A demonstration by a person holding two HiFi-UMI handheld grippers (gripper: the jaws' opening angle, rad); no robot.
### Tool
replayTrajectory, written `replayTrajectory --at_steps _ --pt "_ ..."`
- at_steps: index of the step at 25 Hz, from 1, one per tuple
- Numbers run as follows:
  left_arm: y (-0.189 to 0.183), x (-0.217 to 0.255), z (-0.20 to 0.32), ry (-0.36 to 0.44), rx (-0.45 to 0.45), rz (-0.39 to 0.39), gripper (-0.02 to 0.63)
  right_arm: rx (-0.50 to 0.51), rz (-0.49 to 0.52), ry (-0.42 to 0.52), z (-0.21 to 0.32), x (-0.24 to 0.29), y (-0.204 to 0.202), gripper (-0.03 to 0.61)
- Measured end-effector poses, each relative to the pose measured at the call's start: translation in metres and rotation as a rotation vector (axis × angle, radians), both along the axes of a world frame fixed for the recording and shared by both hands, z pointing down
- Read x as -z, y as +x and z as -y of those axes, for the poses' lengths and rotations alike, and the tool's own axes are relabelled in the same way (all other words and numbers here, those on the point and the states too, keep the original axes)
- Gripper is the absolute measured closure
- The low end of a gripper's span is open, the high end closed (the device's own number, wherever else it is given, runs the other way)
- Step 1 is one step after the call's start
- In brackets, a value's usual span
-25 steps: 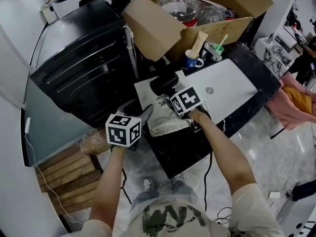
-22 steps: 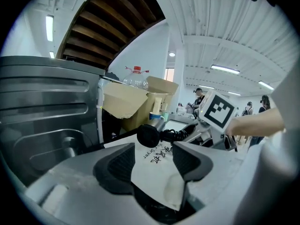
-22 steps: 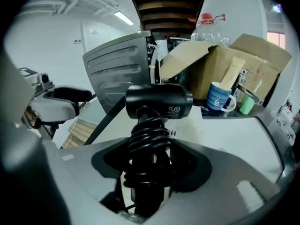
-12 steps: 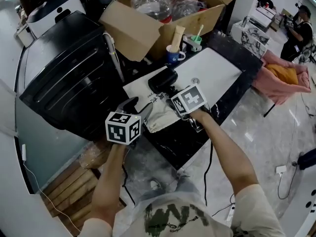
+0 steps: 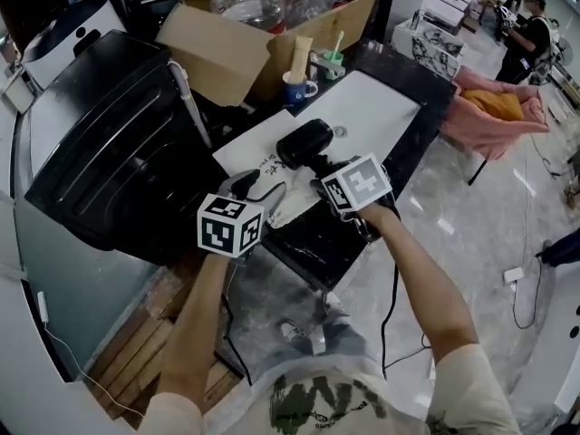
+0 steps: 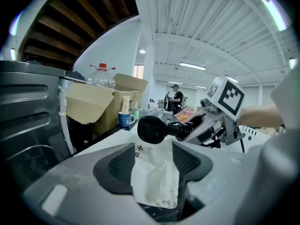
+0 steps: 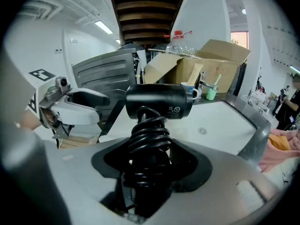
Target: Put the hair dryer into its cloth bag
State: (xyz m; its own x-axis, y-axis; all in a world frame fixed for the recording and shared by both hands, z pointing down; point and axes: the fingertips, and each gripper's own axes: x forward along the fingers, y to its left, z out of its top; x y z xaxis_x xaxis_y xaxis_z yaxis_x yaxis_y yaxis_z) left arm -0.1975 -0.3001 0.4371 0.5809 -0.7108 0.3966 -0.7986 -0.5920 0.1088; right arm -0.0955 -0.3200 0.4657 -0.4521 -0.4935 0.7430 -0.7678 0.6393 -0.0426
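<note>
tongs: right tongs (image 7: 150,158) clamp the cord-wrapped handle of the hair dryer (image 7: 159,102) over the worktop (image 5: 372,107). left tongs (image 6: 152,165) pinch the cloth bag (image 6: 154,182). dryer barrel points at the left tongs, just beyond the bag, so the right hand likely feeds it in.

The person wears a pale T-shirt (image 5: 337,395) with short sleeves and a dark green print on the front. The left gripper (image 6: 152,161) and the right gripper (image 7: 150,165) are grey, with dark pads (image 6: 121,165) inside the jaws. Each carries a white cube (image 5: 229,225) with black square marks.
</note>
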Motion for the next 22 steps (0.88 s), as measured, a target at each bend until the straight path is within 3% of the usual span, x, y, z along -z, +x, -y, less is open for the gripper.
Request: replayTrajectory --at_steps 13,22 --pt "0.041 -0.027 -0.005 -0.041 -0.133 0.109 0.351 -0.075 0.022 0.004 -0.040 -0.004 0.048 0.319" --pt "0.056 -0.053 -0.004 -0.091 -0.132 0.174 0.362 -0.059 0.048 0.000 -0.065 -0.020 0.064 0.319"
